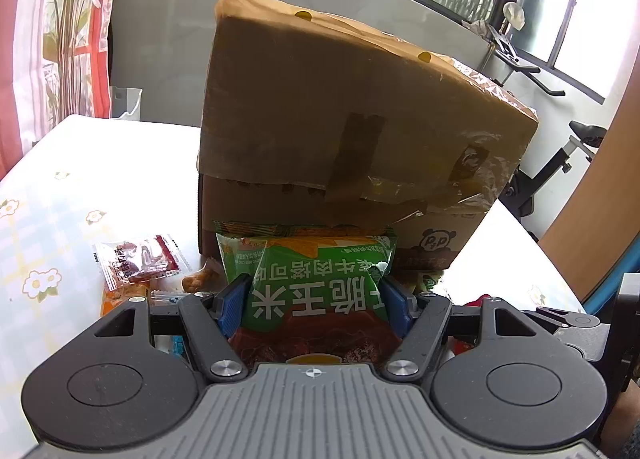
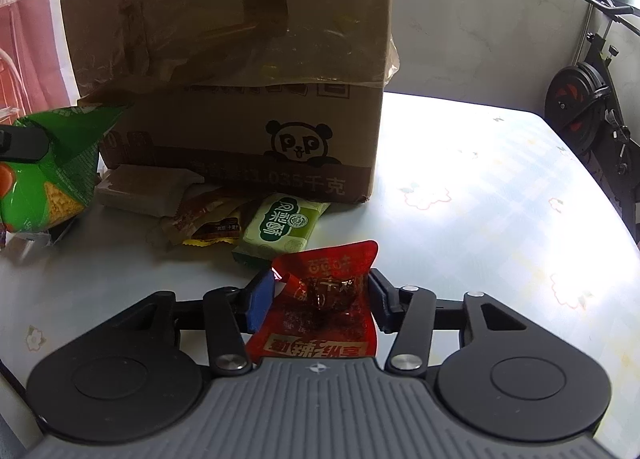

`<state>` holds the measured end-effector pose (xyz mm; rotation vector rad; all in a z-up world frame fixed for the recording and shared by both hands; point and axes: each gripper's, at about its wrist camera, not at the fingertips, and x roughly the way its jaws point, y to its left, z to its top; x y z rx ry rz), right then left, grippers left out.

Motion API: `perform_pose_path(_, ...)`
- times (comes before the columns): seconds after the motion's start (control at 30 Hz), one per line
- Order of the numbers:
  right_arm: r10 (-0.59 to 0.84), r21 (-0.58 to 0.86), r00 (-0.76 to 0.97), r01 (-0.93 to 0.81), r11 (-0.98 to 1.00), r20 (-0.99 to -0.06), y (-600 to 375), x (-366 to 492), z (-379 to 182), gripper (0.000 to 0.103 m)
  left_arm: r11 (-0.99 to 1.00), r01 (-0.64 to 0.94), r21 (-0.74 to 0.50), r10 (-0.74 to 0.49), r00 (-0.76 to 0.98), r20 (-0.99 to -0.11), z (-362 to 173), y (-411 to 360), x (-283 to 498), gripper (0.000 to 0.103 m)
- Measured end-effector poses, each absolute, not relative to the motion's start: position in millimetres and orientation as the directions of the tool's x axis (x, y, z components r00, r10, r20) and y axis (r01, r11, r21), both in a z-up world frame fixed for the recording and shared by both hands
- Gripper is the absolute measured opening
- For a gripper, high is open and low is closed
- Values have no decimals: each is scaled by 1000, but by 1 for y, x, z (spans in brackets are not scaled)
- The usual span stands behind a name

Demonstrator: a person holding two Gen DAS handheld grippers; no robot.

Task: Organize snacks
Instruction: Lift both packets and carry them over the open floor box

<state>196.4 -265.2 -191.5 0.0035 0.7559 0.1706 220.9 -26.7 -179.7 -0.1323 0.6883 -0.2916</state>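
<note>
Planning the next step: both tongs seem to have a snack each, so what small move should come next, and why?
Probably lift the right tongs toward the cardboard box: they pinch the red packet low over the table, while the left tongs already grip the green bag.

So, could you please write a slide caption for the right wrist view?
Right tongs grip a red packet on the table, with snacks beside a cardboard box.

Your left gripper [image 1: 314, 299] and right gripper [image 2: 320, 295] look alike: black linkage arms with silver pivot screws, blue finger pads [image 1: 232, 305], and a ribbed grey housing marked with a small cross.
</note>
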Motion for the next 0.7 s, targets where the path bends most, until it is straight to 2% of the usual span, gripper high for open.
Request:
perform_pose_path(0.17,175,106,722,-140,984,-670,-274,194,-187,48,952,218,-215,-305,739,-601,-179,-24,221,71)
perform_pose_path(0.53,210,150,778,-150,977,-592,-290,175,-153,47,952,234,-196,-305,742,-596,-176,-27,218,71)
perform_pose_path(0.7,232,164,812,-169,972,-536,-293,174,-128,47,954,254,-156,-298,784,-544,-159,-26,209,71)
